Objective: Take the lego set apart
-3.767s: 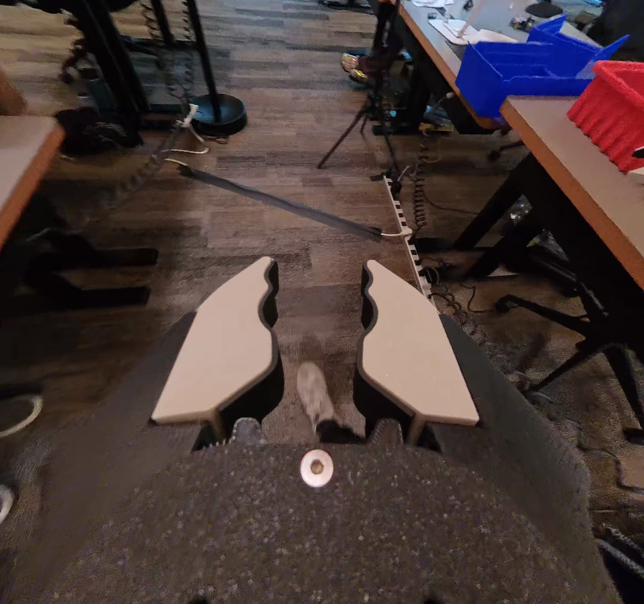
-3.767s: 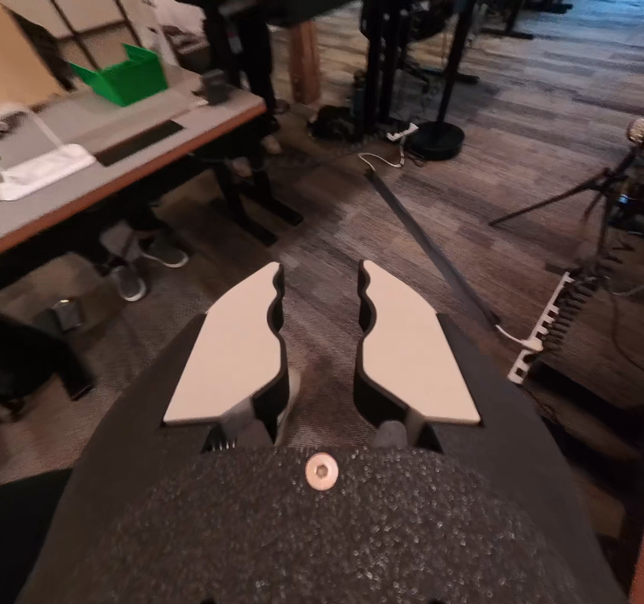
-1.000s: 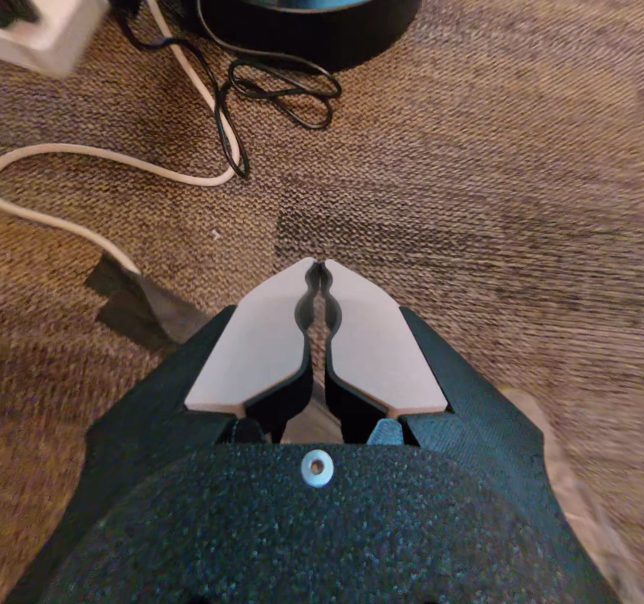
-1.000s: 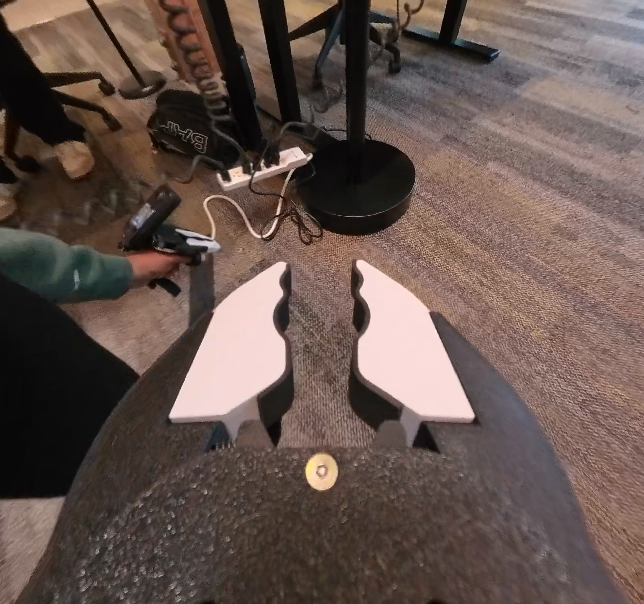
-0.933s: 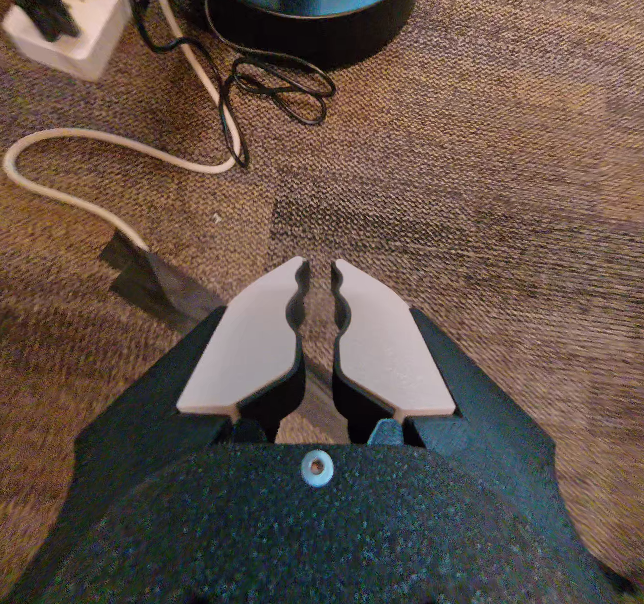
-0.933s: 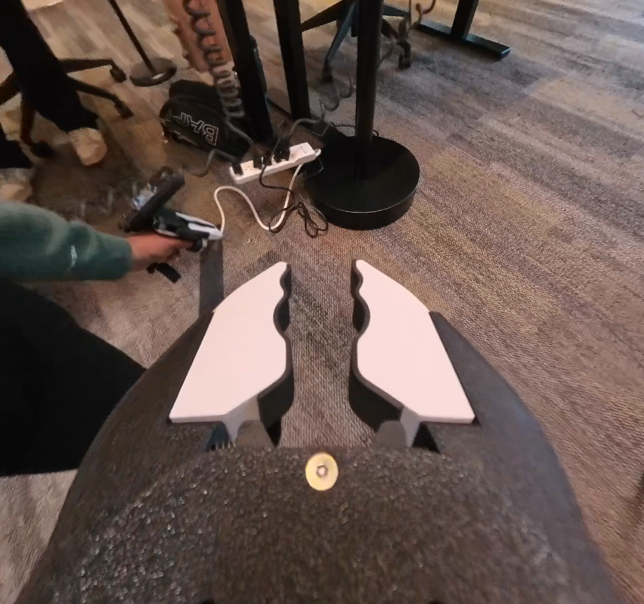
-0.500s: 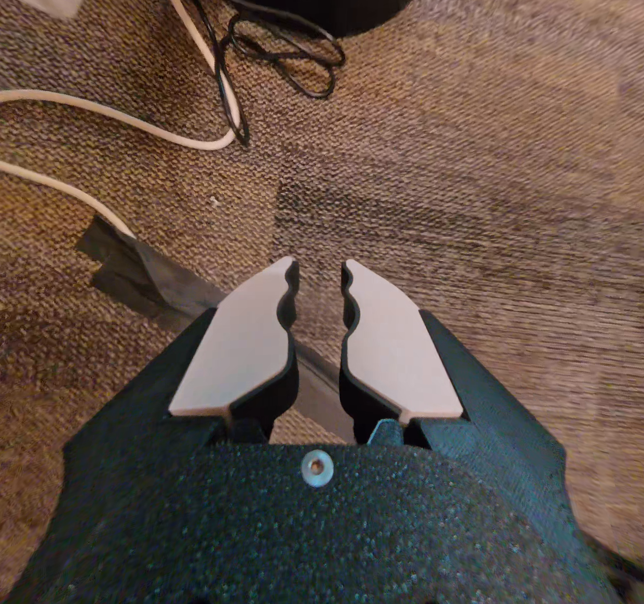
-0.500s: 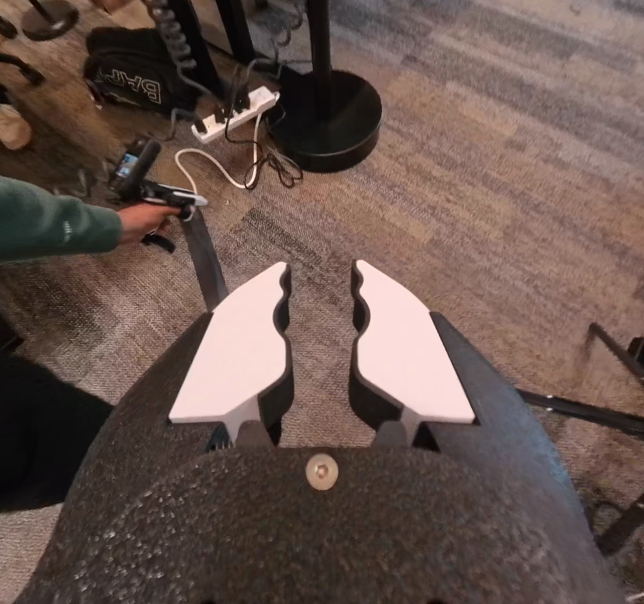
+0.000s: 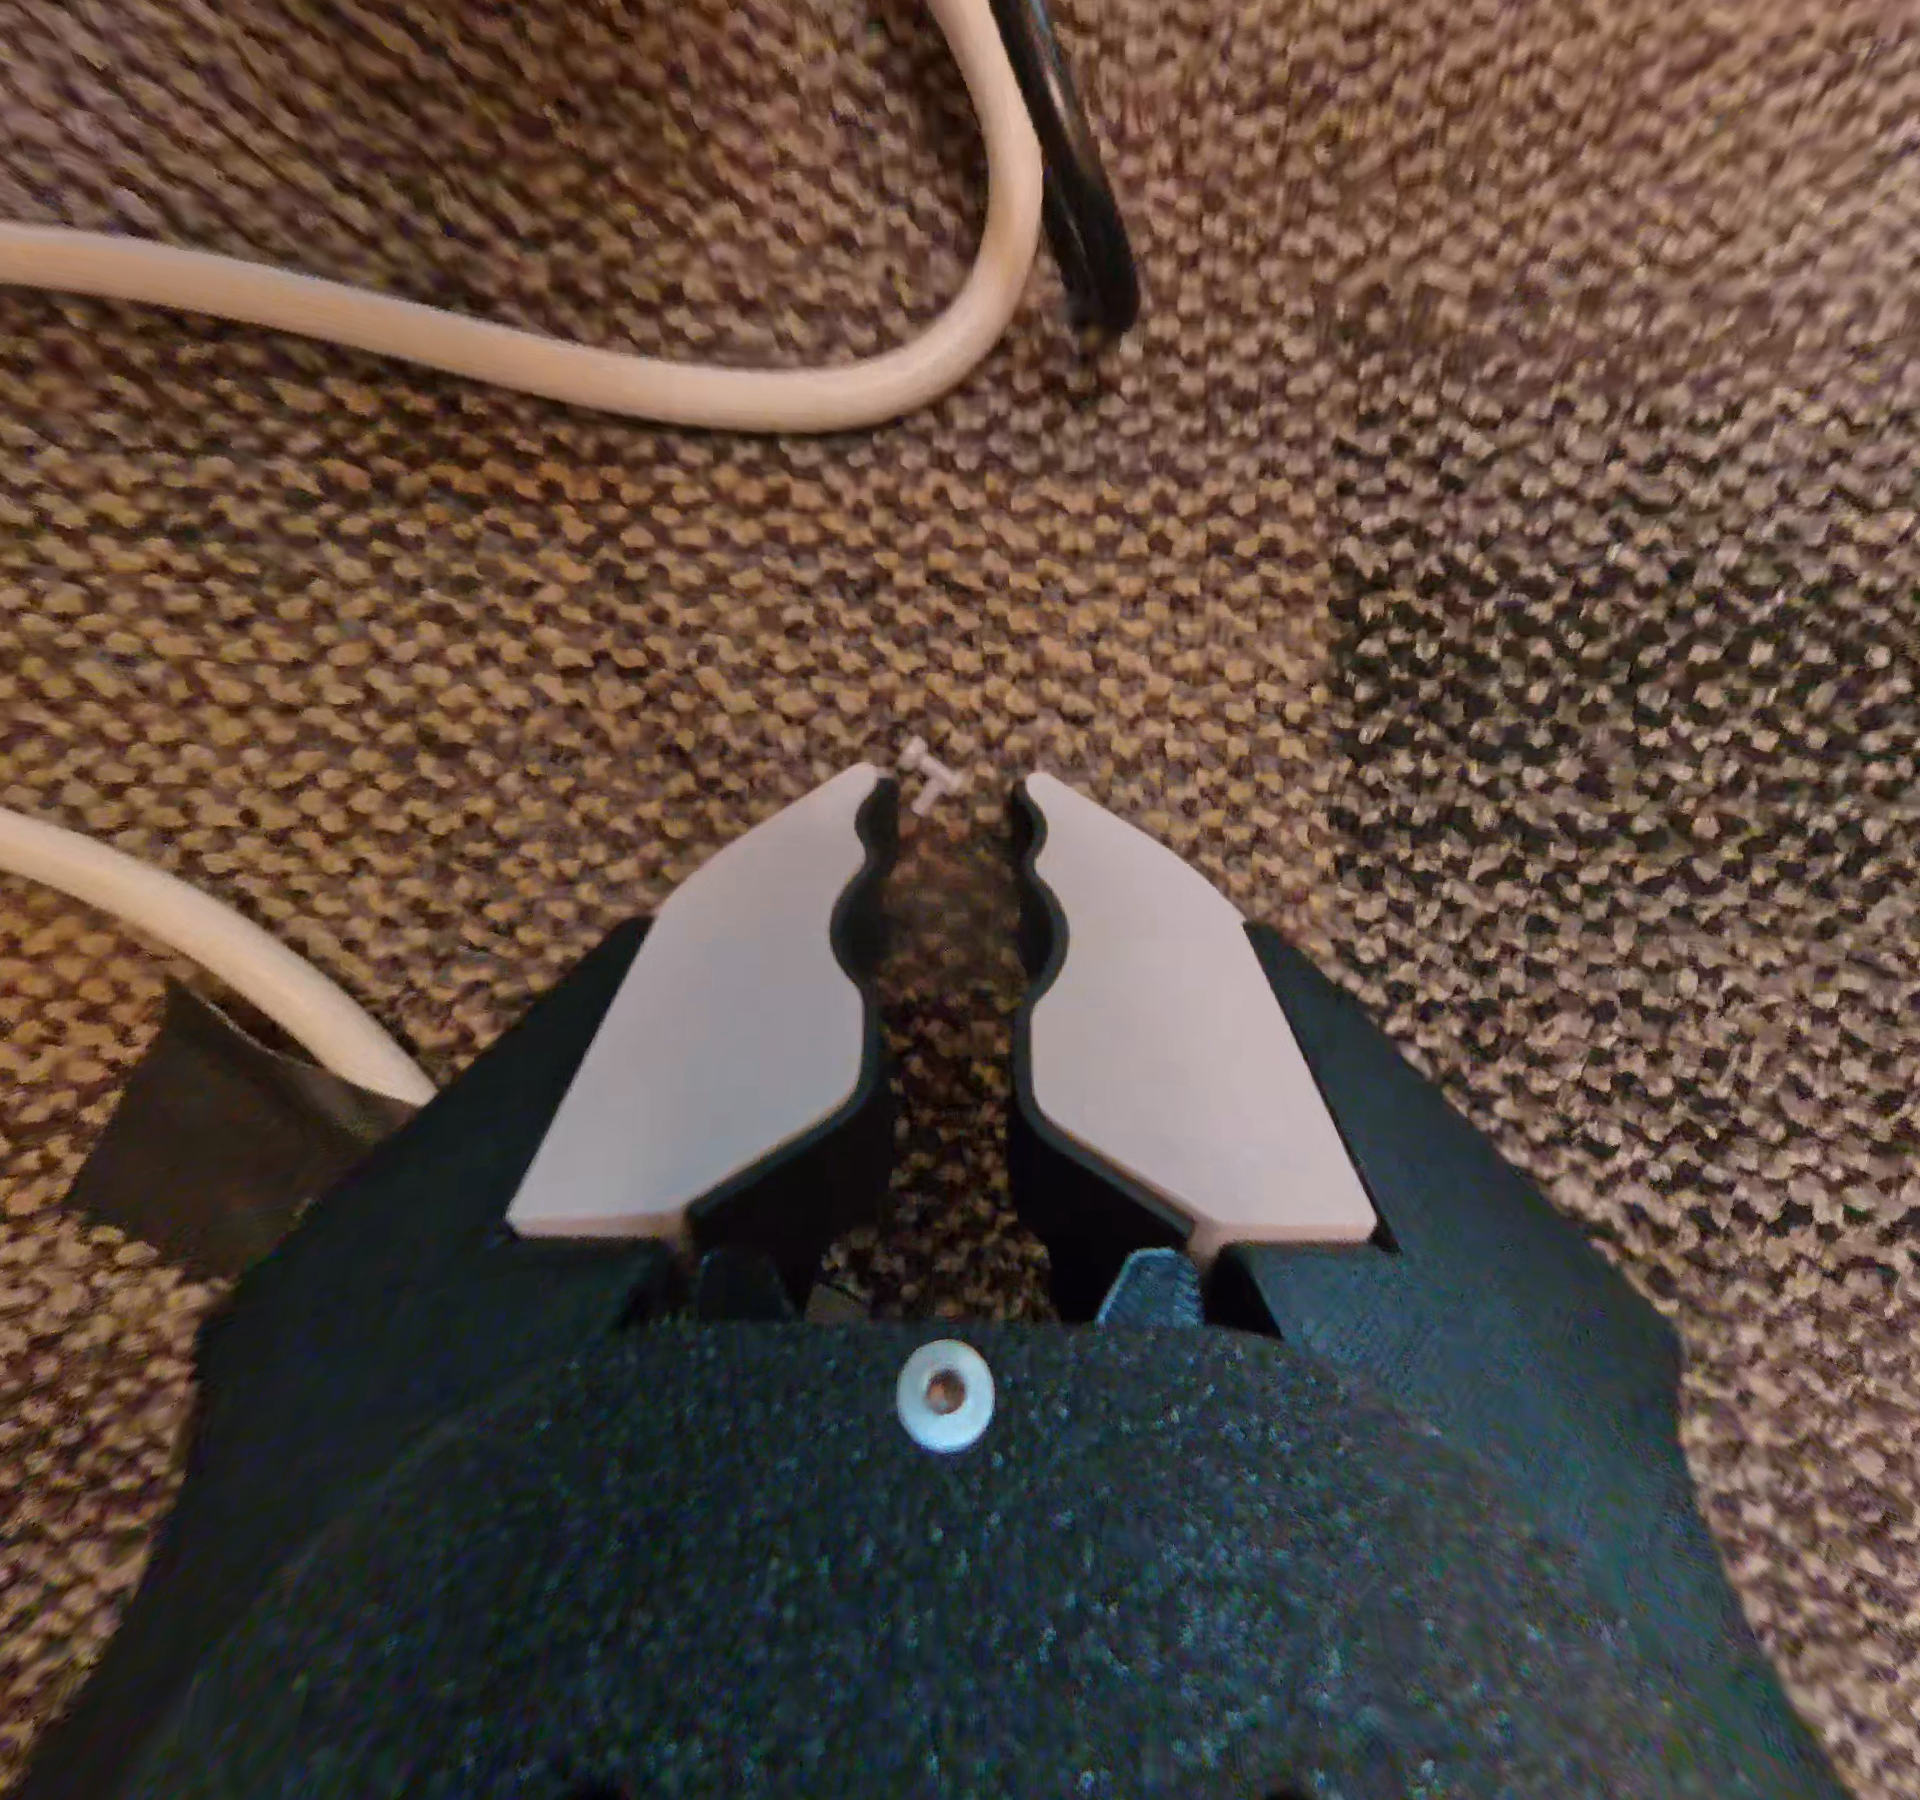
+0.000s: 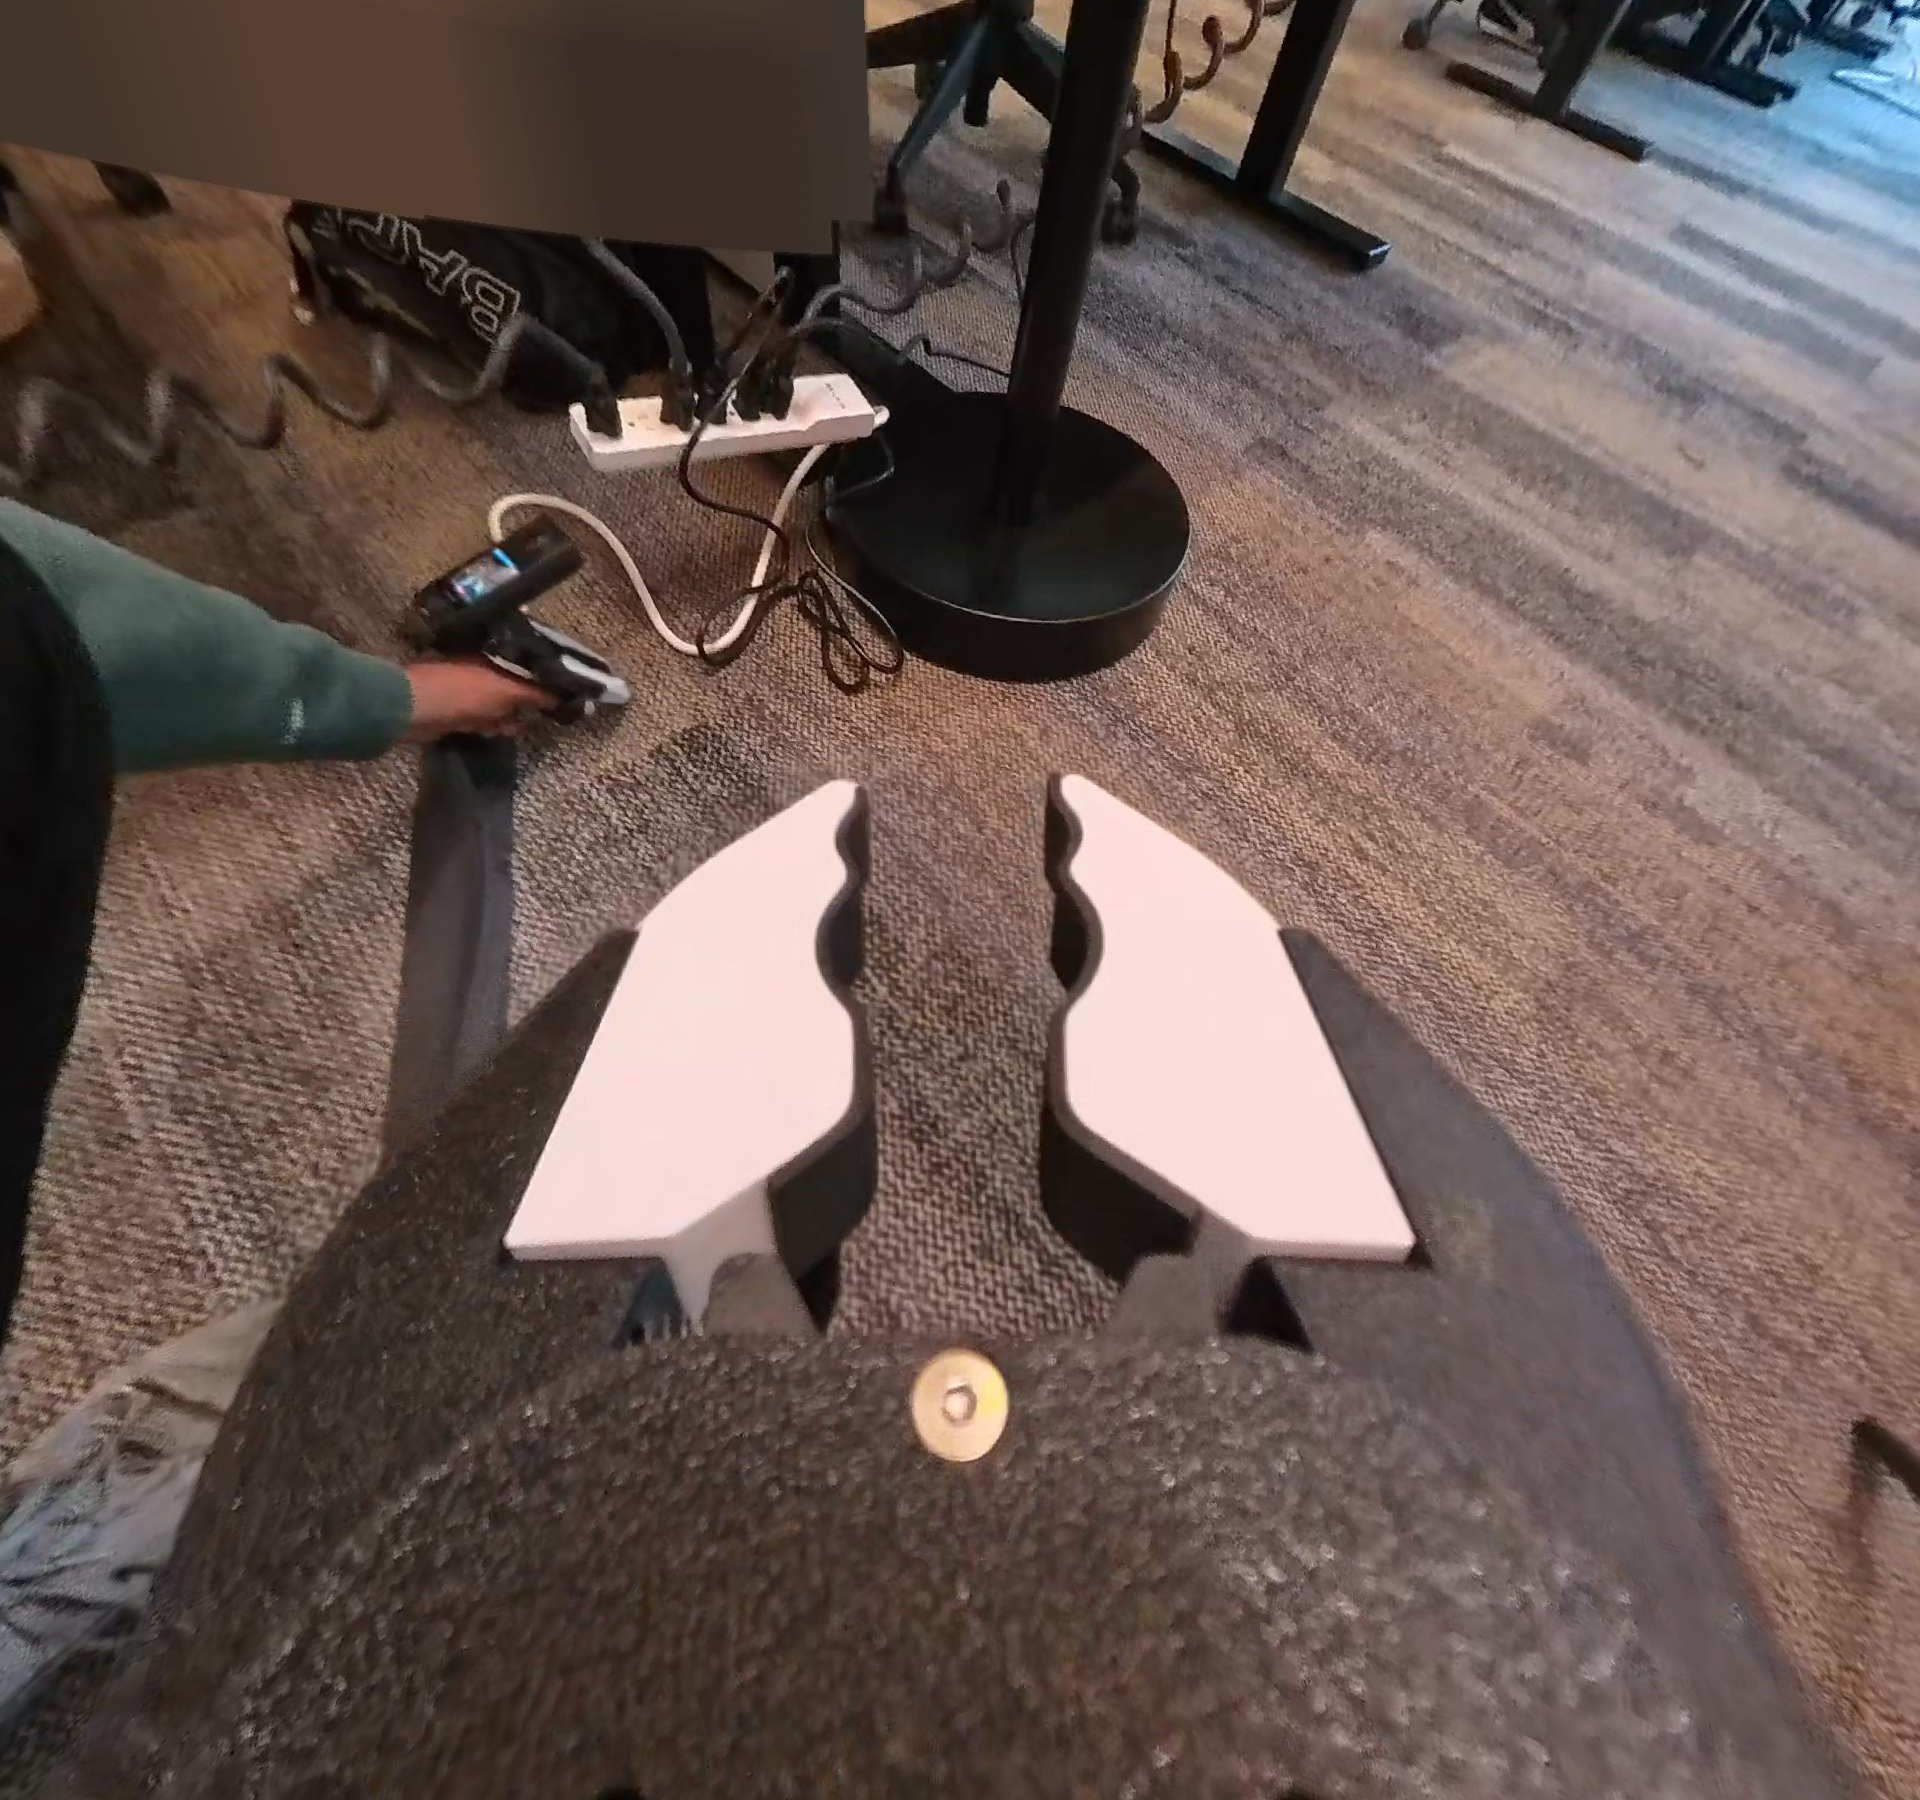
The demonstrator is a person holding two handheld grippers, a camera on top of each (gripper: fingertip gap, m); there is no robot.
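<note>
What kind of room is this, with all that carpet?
Most likely an office or lab workspace, seen at floor level: patterned carpet, a wheeled office chair beside black desk legs, and a white power strip full of plugs.

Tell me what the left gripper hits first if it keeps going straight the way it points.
Most likely the small pale piece lying on the carpet, just ahead of the open left gripper. Nothing else is between them, though depth is hard to judge.
</note>
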